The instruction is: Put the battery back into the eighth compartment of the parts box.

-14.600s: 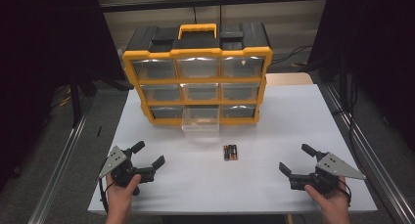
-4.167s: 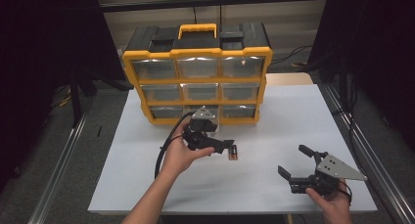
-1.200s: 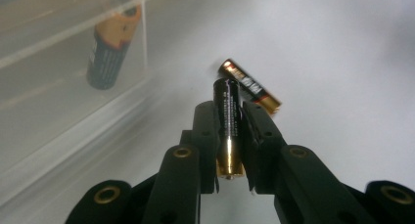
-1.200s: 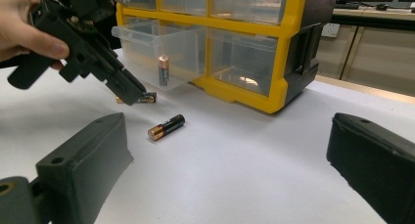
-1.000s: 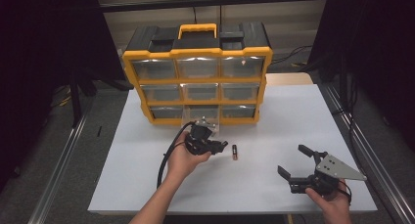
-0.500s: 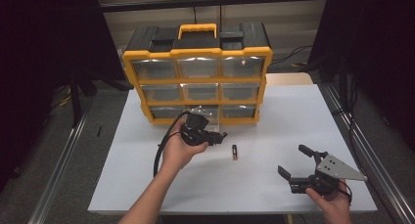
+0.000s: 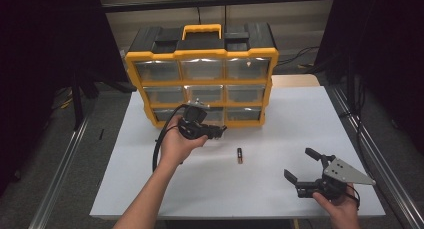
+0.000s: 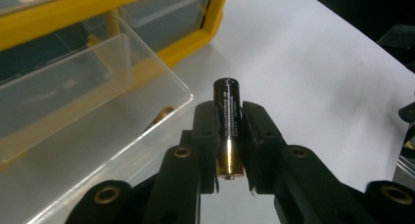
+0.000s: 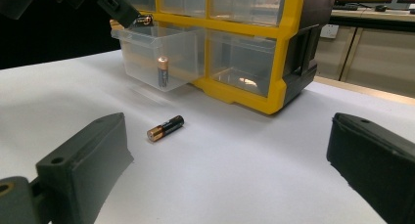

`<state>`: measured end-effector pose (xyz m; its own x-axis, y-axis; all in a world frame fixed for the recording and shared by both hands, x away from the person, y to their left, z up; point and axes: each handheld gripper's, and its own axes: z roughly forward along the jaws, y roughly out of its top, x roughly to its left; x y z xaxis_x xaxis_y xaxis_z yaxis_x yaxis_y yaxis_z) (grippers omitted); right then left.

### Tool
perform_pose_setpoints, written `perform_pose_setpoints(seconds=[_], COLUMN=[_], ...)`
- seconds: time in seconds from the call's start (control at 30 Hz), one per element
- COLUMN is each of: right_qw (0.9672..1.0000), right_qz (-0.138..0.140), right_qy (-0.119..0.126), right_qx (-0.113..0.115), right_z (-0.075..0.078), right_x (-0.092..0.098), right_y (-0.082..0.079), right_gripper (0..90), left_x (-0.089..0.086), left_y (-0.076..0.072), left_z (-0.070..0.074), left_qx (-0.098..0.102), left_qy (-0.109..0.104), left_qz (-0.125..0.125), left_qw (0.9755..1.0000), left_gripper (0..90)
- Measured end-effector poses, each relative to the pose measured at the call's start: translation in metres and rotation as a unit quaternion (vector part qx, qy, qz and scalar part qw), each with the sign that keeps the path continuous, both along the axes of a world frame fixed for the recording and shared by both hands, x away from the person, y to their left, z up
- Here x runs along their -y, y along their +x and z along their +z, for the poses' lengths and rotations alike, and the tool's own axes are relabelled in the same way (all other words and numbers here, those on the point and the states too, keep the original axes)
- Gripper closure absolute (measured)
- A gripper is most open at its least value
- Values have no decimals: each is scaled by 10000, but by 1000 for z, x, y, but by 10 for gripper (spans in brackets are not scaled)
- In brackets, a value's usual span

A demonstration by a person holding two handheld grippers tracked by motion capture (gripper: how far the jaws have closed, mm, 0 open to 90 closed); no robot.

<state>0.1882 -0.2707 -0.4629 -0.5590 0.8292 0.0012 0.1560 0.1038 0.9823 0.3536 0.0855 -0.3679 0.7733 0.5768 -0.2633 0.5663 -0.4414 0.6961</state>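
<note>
Small black cylindrical battery with a copper-coloured end (image 8: 228, 121): pinched around its middle between the pads of the left hand-held gripper (image 8: 229, 136), raised above the table just in front of the pulled-out clear plastic drawer (image 8: 73, 111). Probably light, rigid and smooth-skinned, so liable to roll or slip if gripped off-centre; best taken across the barrel at mid-length, as here. Three batteries counted: the held one, a second (image 9: 162, 73) standing upright inside the drawer, a third (image 7: 239, 155) lying loose on the white table (image 7: 300, 119), near its middle. One yellow-and-black storage cabinet with nine clear drawers (image 7: 202, 74) standing at the table's far edge, its bottom-middle drawer drawn out. Right hand-held gripper (image 7: 304, 165) resting near the table's near right corner, jaws spread wide, holding nothing.
</note>
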Motion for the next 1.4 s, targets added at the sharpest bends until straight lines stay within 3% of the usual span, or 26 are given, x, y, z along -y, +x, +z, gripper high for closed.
perform_pose_setpoints(seconds=[0.47,0.77,0.87,1.23,1.4], right_qw=[10000,10000,10000,10000,10000], right_qz=[-5,-3,-3,14,19], right_qy=[12,6,5,4,14], right_qx=[20,23,25,11,5], right_z=[1,0,0,0,0], right_x=[0,0,0,0,0], right_y=[-1,0,0,0,0], right_gripper=[14,14,14,14,14], left_x=[-9,-12,-12,-13,-13], left_y=[15,24,26,36,39], left_z=[12,9,8,0,-4], left_qx=[134,228,232,324,332], left_qy=[-66,30,-31,248,222], left_qz=[275,393,456,523,554], left_qw=[9995,9990,9987,9978,9977], left_gripper=[775,775,774,774,774])
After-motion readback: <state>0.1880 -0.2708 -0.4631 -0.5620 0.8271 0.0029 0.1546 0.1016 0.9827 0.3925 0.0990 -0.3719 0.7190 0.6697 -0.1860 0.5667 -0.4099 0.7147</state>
